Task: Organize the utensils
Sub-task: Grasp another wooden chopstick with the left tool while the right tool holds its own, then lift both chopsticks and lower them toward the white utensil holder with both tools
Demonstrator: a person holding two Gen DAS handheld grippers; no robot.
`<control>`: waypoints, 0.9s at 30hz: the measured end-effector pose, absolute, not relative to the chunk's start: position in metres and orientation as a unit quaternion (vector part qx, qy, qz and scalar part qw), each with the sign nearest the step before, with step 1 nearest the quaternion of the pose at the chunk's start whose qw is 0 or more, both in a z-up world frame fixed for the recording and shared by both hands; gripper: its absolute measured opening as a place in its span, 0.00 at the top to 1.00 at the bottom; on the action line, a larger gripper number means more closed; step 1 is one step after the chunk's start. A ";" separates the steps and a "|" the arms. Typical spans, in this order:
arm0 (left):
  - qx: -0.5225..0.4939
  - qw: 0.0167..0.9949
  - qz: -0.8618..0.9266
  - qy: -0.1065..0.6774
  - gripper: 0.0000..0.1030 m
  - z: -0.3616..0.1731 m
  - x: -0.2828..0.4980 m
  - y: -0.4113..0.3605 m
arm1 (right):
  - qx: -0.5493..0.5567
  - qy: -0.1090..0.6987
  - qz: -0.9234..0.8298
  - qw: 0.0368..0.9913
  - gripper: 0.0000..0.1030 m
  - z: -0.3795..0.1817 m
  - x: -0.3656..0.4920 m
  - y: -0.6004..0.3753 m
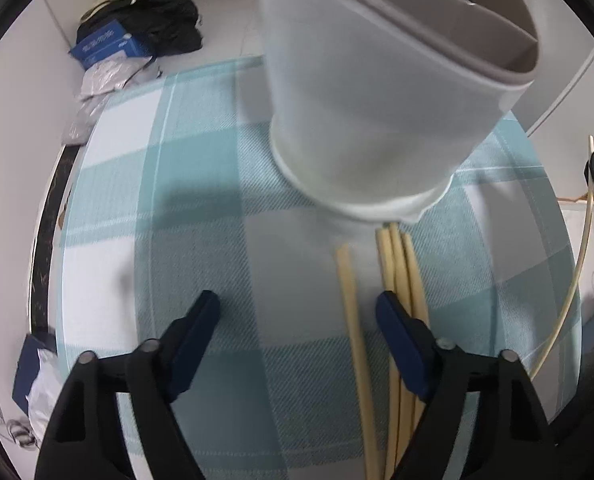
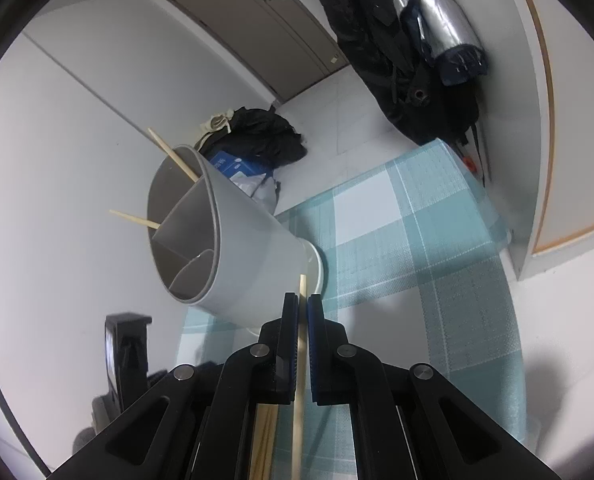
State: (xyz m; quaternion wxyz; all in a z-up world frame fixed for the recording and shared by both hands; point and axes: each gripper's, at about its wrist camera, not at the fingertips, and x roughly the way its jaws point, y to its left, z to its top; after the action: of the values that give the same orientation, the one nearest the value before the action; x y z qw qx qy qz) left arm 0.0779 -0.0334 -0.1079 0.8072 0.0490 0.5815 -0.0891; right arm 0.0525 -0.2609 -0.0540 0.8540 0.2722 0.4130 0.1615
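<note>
Soft, even indoor light, cool-toned. Faint blurred shadows fall on the teal-and-white checked tablecloth (image 1: 201, 208). Strong fisheye bending with black corners; the near grey plastic utensil holder (image 1: 377, 92) looks slightly blurred.

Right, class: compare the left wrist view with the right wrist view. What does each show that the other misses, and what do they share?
Only the left wrist view shows the loose chopsticks lying on the checked cloth at the holder's base, with the left hand-held gripper open above them.

Only the right wrist view shows the right hand-held gripper shut on one chopstick, two chopsticks already standing in the holder, a door and hanging coats.

Both show the grey holder with dividers inside, the cloth and the dark bag on the floor.
</note>
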 end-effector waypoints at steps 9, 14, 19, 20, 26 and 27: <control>0.033 0.811 -0.081 0.578 0.91 -0.099 0.070 -0.044 | 0.270 0.408 0.157 0.858 0.96 -0.051 0.049 -0.263; 0.018 0.817 -0.064 0.573 0.97 -0.097 0.068 -0.041 | 0.252 0.394 0.160 0.869 0.96 -0.043 0.042 -0.257; -0.010 0.835 -0.075 0.545 0.97 -0.080 0.061 -0.033 | 0.230 0.372 0.172 0.883 0.96 -0.033 0.030 -0.248; -0.009 0.842 -0.076 0.533 0.97 -0.074 0.059 -0.032 | 0.226 0.366 0.176 0.885 0.96 -0.031 0.028 -0.247; -0.032 0.878 -0.095 0.468 0.97 -0.035 0.036 -0.028 | 0.199 0.334 0.194 0.900 0.96 -0.017 0.013 -0.237; -0.040 0.885 -0.098 0.453 0.97 -0.027 0.031 -0.025 | 0.200 0.331 0.195 0.901 0.96 -0.016 0.011 -0.236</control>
State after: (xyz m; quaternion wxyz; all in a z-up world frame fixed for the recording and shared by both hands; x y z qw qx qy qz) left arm 0.0312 -0.0254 -0.0268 0.8850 -0.0399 0.4534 -0.0983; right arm 0.0113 -0.2361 -0.0158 0.9014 0.1997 0.3309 0.1950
